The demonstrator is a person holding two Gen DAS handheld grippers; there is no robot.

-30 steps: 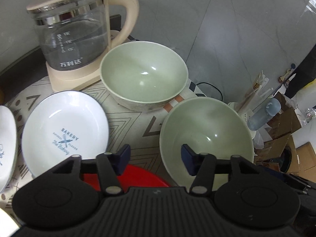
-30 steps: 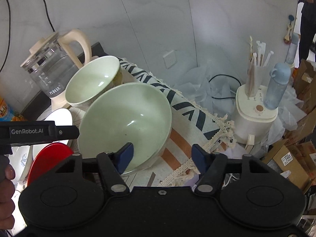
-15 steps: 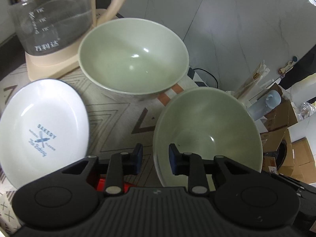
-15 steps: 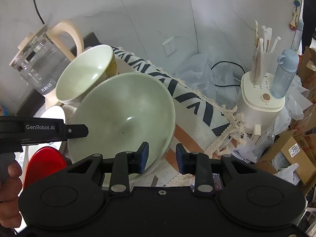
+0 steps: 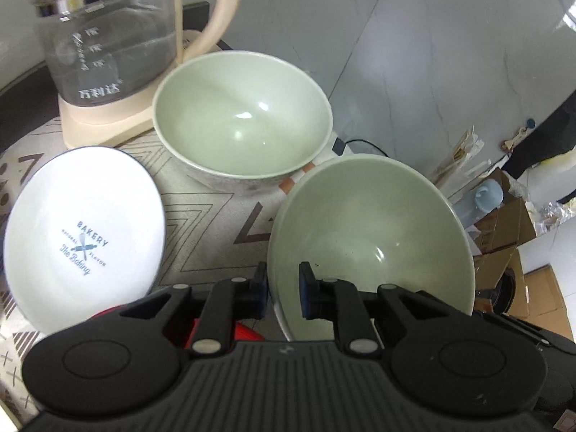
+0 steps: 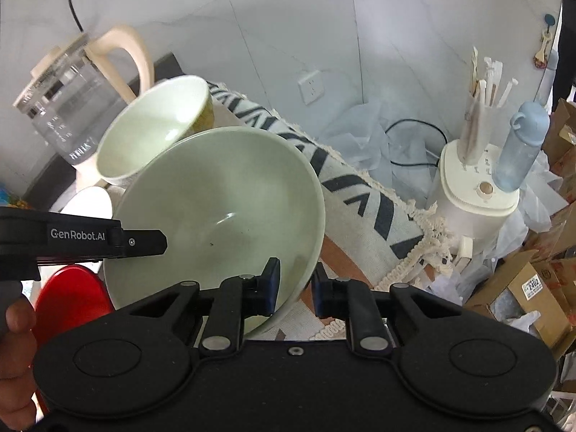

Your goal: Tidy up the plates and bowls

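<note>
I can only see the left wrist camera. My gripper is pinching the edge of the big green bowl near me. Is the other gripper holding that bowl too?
Observer: Yes. The right gripper has just been closing, and it pinches the rim of the same near bowl, one finger inside, one outside.
Child: Can you see my gripper from that side?
Observer: Yes. The left gripper comes in from the left at the opposite rim. Its jaws have just been closing on that rim too. A hand grips its handle.
Child: What's behind the bowl that I can't see?
Observer: A wall socket sits on the wall beyond the fringed cloth.
</note>
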